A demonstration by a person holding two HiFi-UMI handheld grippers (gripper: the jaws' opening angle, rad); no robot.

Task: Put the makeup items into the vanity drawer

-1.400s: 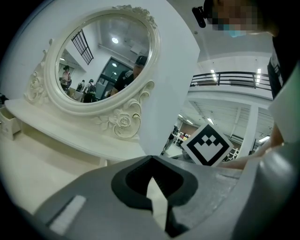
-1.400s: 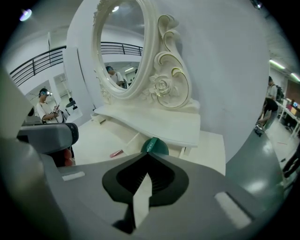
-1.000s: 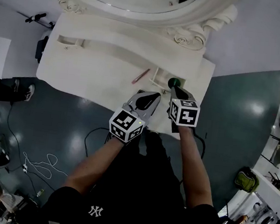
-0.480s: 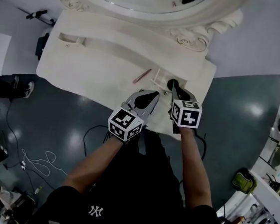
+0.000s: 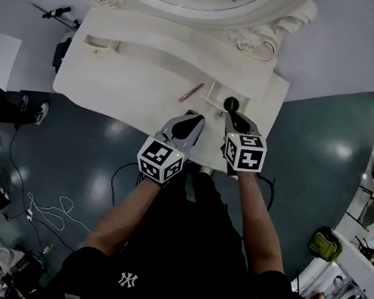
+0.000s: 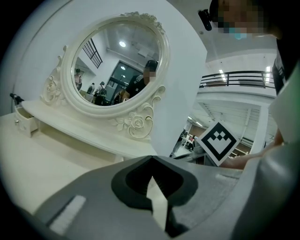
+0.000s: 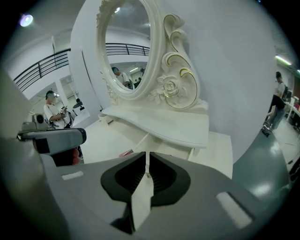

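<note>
A white vanity table (image 5: 134,79) with an oval mirror stands below me. On its top lie a pink stick-shaped makeup item (image 5: 191,92) and a round dark-green item (image 5: 231,104), the latter beside a thin white rail at the raised shelf's right end. My left gripper (image 5: 194,119) hovers over the table's front edge, just short of the pink item, jaws shut and empty (image 6: 152,164). My right gripper (image 5: 233,117) sits just in front of the green item, also shut on nothing (image 7: 147,164). The pink item (image 7: 125,153) shows low in the right gripper view.
A raised shelf (image 5: 178,47) runs along the back under the mirror, with a small drawer (image 5: 92,39) at its left end. Dark floor surrounds the table, with cables (image 5: 53,207) at the left. People stand in the background of the right gripper view.
Both grippers have shifted slightly left and back along the table's front. The right gripper's tip, which was at the green item, now sits a little short of it.
</note>
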